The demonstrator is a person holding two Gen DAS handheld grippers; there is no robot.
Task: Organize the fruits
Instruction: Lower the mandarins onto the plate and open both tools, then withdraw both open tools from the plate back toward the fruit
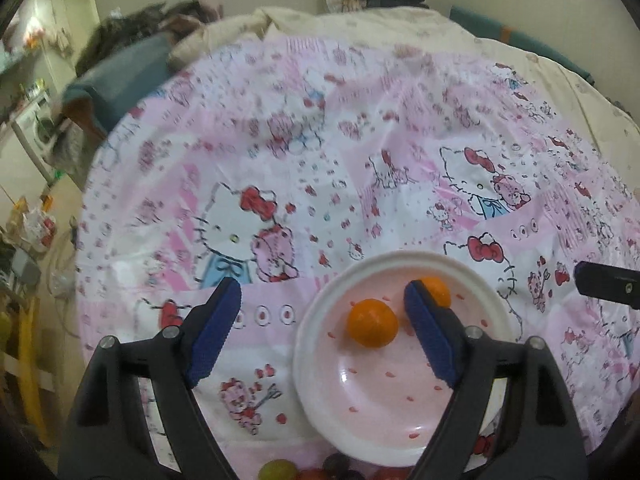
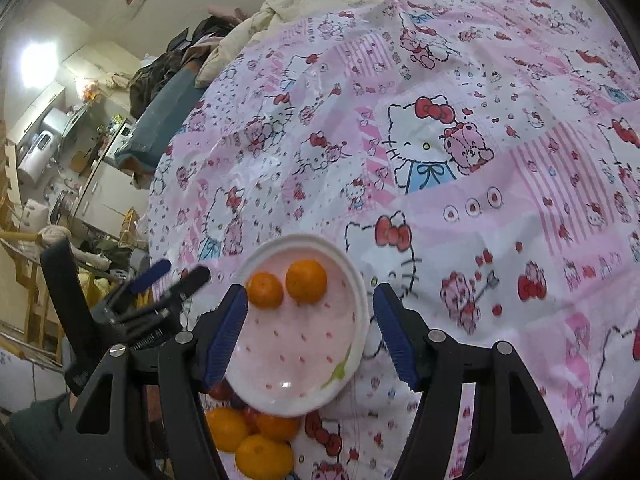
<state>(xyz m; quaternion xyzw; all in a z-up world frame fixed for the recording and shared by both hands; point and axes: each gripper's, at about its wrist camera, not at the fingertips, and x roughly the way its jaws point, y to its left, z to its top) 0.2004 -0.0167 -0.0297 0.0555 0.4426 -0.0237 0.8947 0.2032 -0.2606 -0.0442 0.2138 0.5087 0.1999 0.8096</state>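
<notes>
A pink plate with a white rim point(image 1: 305, 360) point(image 2: 300, 240) lies on the cartoon-cat cloth and carries two oranges. One orange point(image 1: 372, 322) point(image 2: 264, 290) is in plain view. The other orange point(image 1: 438, 290) point(image 2: 306, 276) is partly hidden behind a finger in the left wrist view. My left gripper point(image 1: 322, 286) point(image 2: 176, 276) hovers above the plate's left side, open, with nothing pressed between its blue pads point(image 1: 216, 328). My right gripper point(image 2: 310, 291) hangs over the plate, its jaws apart and empty. One finger point(image 1: 608, 284) of the right gripper shows at the right edge of the left wrist view.
A heap of loose fruit lies at the plate's near edge: several oranges point(image 2: 264, 456) and red, purple and green grapes point(image 1: 278, 470). The pink cloth point(image 1: 360, 140) covers a bed with a cream duvet point(image 1: 400, 20). The cloth's left edge drops toward cluttered furniture point(image 2: 60, 152).
</notes>
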